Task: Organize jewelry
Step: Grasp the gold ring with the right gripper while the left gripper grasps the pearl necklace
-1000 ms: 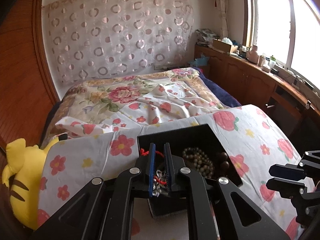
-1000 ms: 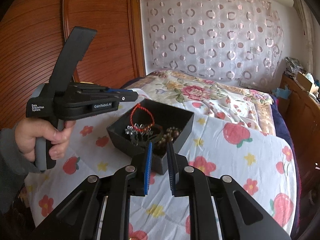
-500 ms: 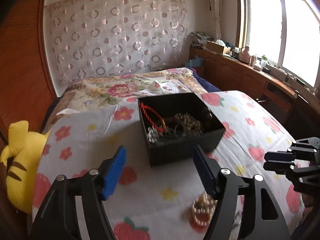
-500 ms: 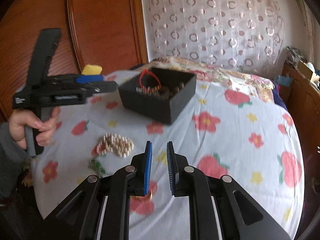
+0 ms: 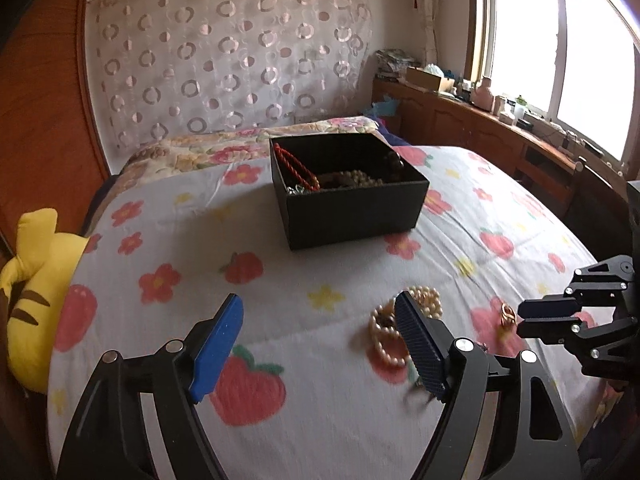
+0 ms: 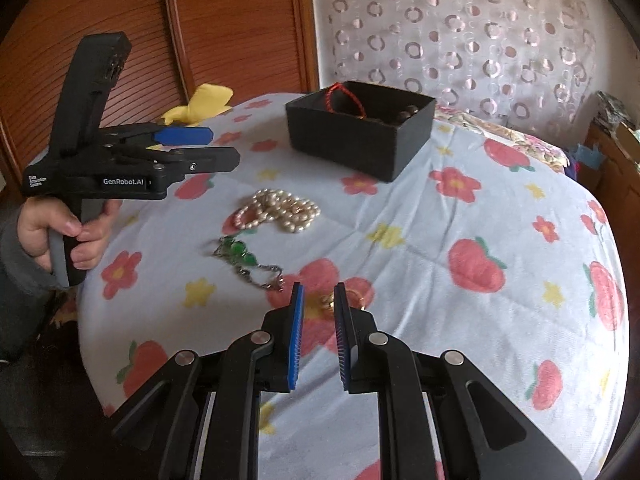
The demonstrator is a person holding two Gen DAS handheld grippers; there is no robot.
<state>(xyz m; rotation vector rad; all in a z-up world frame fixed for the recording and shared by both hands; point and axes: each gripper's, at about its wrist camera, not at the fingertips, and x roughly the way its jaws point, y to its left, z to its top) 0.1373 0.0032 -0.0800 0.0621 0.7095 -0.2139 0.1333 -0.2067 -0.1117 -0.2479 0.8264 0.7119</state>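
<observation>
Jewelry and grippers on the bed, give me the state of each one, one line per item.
black box: open, no lid, beads and red cord bracelet inside
pearl necklace: heaped loose on bedspread
green bead chain: loose on bedspread
gold ring: on bedspread, ungripped
left gripper: wide open, just opened, empty
right gripper: narrowly open, empty

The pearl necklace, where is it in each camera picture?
Left wrist view: the pearl necklace lies low and right of middle, partly behind the left gripper's right finger.
Right wrist view: the pearl necklace lies left of middle on the bedspread, above the green necklace.
Shared landmark: the black box, farther back in both.
</observation>
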